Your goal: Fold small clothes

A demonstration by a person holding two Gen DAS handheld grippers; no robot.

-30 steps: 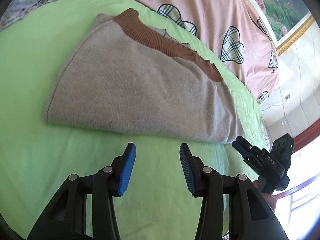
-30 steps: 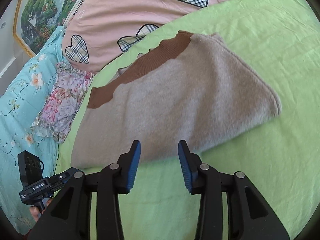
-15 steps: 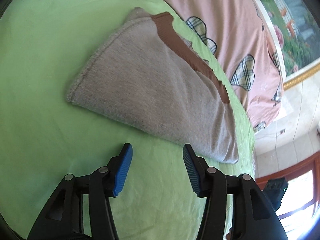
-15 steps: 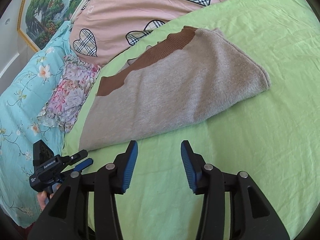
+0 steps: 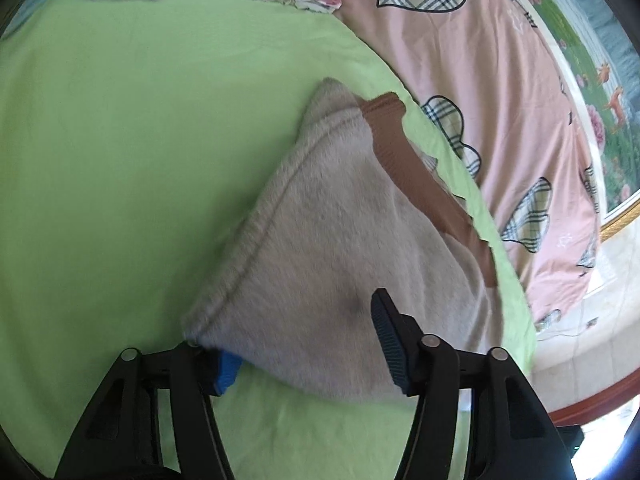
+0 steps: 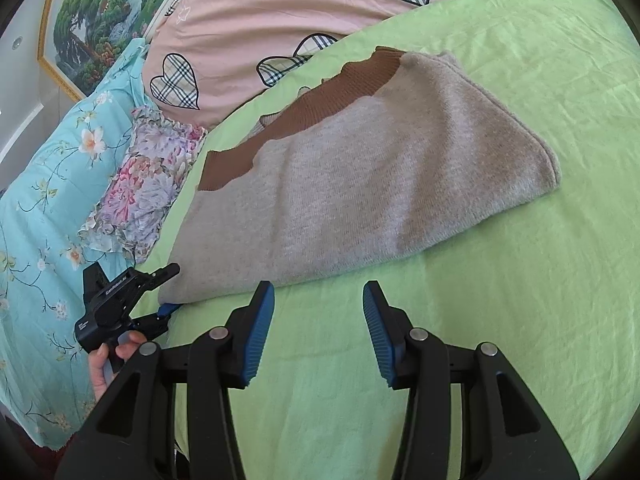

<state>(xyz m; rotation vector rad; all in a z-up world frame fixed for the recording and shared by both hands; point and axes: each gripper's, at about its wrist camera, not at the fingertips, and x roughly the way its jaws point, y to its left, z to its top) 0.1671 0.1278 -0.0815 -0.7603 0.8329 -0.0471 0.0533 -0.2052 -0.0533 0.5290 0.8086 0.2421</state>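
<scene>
Folded grey knitted garment with brown ribbed trim lying on green bedsheet. Left gripper fingers closing around its corner; right gripper fingers half open, empty.

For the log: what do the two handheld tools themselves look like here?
Both match: the right tool and the left tool have black angular plastic fingers with silver pivot rivets and ribbed blue pads. Seen from the right wrist, the left tool's black body carries small white lettering, too small to read.
</scene>
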